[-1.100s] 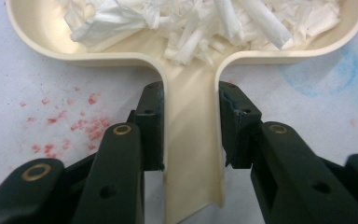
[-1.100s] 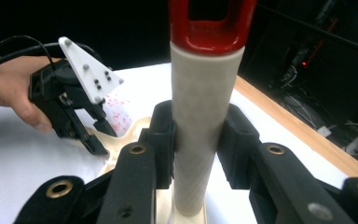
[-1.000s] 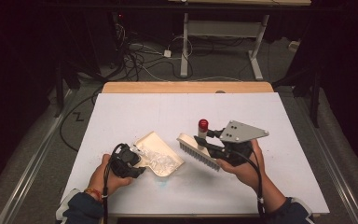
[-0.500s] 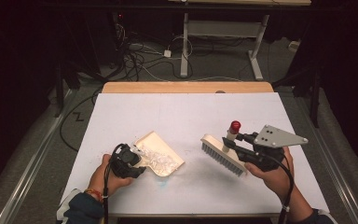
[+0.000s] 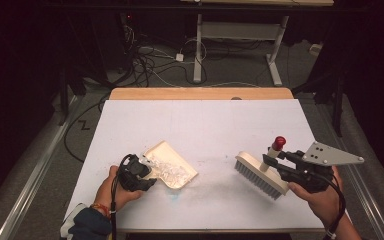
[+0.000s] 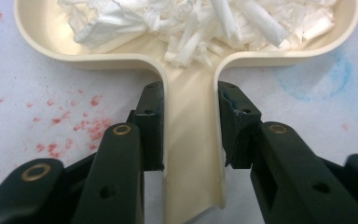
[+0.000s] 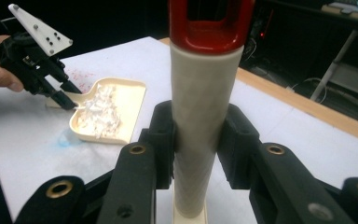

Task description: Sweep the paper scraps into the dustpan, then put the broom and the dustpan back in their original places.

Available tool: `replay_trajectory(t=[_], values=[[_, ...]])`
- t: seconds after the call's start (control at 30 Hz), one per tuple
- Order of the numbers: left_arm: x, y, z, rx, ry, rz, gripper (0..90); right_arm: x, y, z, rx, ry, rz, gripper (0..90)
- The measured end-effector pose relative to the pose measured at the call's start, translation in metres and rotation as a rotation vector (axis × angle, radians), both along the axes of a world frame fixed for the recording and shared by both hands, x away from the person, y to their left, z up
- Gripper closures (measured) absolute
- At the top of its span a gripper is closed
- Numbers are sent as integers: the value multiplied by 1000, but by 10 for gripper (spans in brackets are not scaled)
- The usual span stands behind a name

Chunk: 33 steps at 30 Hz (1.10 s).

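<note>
Sweep looks mostly done: shredded white paper (image 5: 170, 171) is piled in the cream dustpan (image 5: 180, 159), which sits flat on the white table (image 5: 205, 125) at roughly 8 o'clock from table centre. Left gripper (image 6: 189, 126) is clamped on the dustpan handle, both pads pressed against its sides. Right gripper (image 7: 196, 140) is closed around the brush (image 5: 260, 175) by its handle, red cap up; the brush is held at about 4 o'clock, well apart from the pan. No loose shreds can be made out on the sheet, only faint red and blue marks. Left to do, by judgement: pan emptied, tools set down.
</note>
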<state>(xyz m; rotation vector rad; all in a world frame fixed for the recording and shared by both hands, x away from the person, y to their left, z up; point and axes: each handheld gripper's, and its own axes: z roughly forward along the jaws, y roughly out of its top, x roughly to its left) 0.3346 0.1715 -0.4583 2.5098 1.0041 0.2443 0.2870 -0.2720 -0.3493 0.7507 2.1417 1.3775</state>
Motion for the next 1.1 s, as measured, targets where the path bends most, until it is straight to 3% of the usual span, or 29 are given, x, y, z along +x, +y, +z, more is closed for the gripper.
replay_trajectory(t=[0.3,0.53,0.63,0.77,0.9,1.1], values=[[2,11,1,-18,-8,42,635,-14,-20,-1,-11,37,-16,701],[8,21,-1,-37,-17,119,635,-25,-36,1,-43,65,-15,701],[11,25,-2,-37,-25,142,634,-27,-41,2,-83,73,-9,701],[14,30,-4,-45,-32,172,634,-26,-45,0,-81,93,-2,701],[17,35,-1,-56,-63,220,634,-24,-47,-2,-72,117,12,700],[21,42,-3,-67,-83,292,634,-13,-46,-5,-62,164,59,700]])
